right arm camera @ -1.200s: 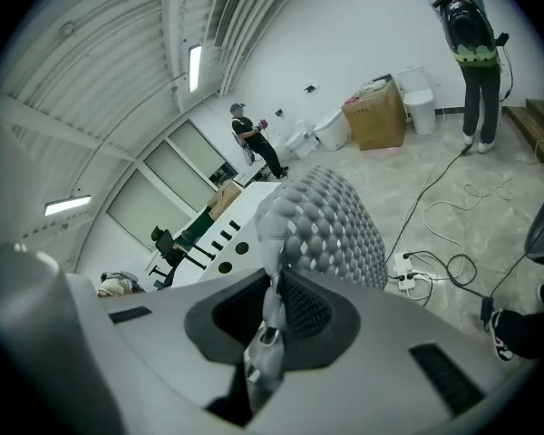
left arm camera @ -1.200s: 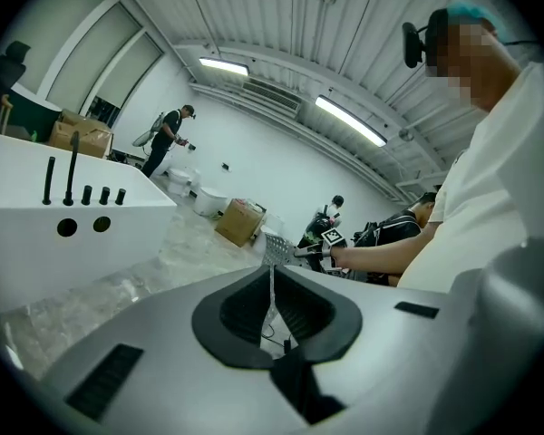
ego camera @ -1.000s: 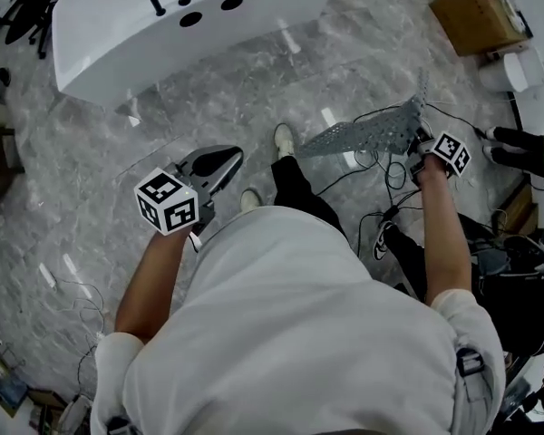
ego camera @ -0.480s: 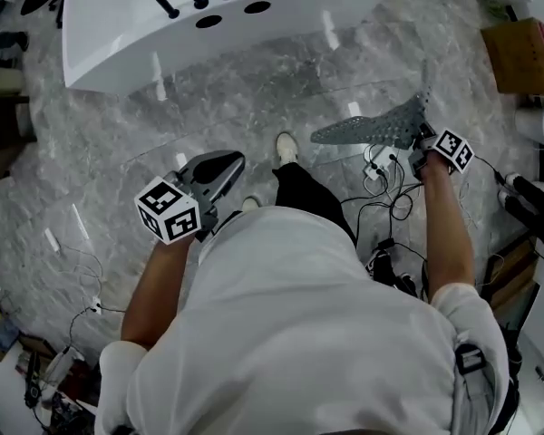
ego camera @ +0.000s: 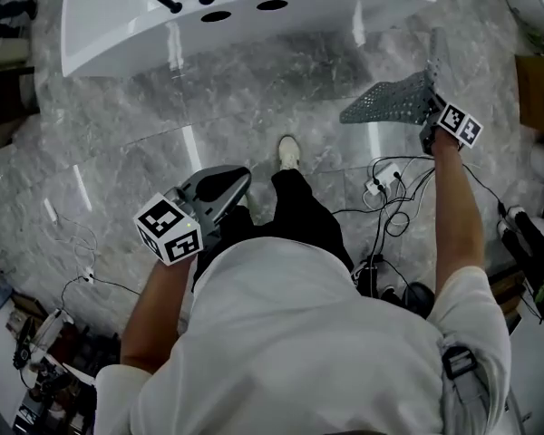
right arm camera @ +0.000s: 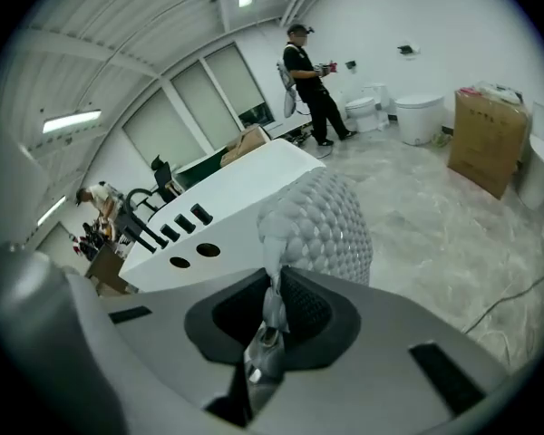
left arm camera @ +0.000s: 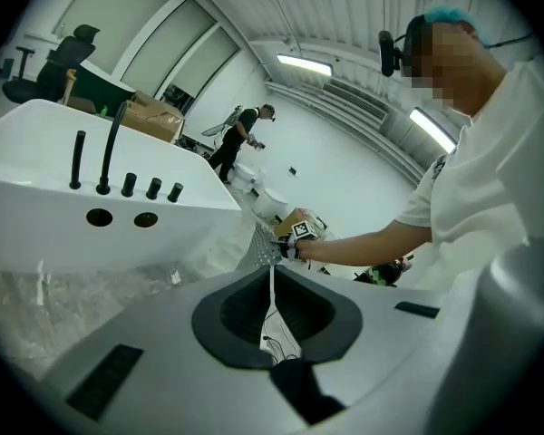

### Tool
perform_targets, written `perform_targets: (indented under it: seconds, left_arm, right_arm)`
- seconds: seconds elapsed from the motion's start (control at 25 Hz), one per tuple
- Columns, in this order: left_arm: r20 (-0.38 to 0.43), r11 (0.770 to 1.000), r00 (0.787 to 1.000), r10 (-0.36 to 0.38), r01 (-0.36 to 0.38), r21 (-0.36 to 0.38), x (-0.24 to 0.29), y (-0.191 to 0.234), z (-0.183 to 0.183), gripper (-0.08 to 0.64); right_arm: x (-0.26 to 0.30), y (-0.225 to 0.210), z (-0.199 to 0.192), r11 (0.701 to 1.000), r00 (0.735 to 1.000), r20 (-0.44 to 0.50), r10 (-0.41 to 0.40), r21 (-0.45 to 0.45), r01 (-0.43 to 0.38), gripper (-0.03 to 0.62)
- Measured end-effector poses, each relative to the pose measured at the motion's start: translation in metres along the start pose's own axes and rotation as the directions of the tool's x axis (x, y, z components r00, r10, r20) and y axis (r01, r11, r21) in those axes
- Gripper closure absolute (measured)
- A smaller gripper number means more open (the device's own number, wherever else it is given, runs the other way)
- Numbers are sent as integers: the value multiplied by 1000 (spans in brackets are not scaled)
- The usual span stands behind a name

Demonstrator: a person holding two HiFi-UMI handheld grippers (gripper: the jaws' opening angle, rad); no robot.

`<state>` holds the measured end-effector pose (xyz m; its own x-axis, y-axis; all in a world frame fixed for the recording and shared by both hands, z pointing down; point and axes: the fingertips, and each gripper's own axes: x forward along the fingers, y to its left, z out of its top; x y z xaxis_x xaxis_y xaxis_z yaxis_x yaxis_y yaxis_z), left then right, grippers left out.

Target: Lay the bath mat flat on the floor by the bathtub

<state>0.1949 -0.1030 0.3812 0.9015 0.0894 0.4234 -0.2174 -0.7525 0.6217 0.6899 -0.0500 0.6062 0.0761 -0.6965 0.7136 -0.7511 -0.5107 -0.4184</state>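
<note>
The grey pebbled bath mat (ego camera: 388,104) hangs in the air, its edge pinched in my right gripper (ego camera: 431,118), just right of the white bathtub (ego camera: 236,16). In the right gripper view the mat (right arm camera: 322,225) bulges up out of the shut jaws (right arm camera: 272,308), with the tub (right arm camera: 240,193) behind it. My left gripper (ego camera: 219,186) hovers over the marble floor near my shoe (ego camera: 289,151), shut and empty. In the left gripper view its jaws (left arm camera: 272,320) meet along a thin line, and the mat (left arm camera: 256,247) shows far off beside the tub (left arm camera: 72,216).
Black and white cables (ego camera: 390,193) lie tangled on the floor under my right arm. A cardboard box (ego camera: 539,93) stands at the right edge. Toilets (right arm camera: 417,116) and a standing person (right arm camera: 308,80) are at the far wall. Clutter (ego camera: 36,361) fills the lower left.
My right gripper has carried the mat forward and to the right, closer to the bathtub's end. The tub now sits nearer in the head view. The left gripper has hardly moved.
</note>
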Motion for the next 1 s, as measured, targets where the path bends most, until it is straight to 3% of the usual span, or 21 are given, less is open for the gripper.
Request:
perform_targets:
  seconds: [0.16, 0.36, 0.68, 1.0]
  left_arm:
    - [-21, 998, 1000, 23, -24, -59, 7, 21, -11, 533]
    - [-28, 992, 999, 37, -40, -116, 12, 57, -32, 534]
    - [-15, 978, 999, 44, -46, -204, 3, 113, -66, 533]
    - [52, 965, 996, 72, -57, -258, -32, 160, -93, 534]
  right_arm:
    - [72, 18, 6, 990, 999, -33, -6, -140, 1, 548]
    - [162, 46, -34, 969, 996, -81, -23, -248, 2, 549]
    - [267, 132, -132, 951, 985, -173, -27, -307, -27, 549]
    - [335, 207, -199, 937, 973, -229, -30, -346, -53, 549]
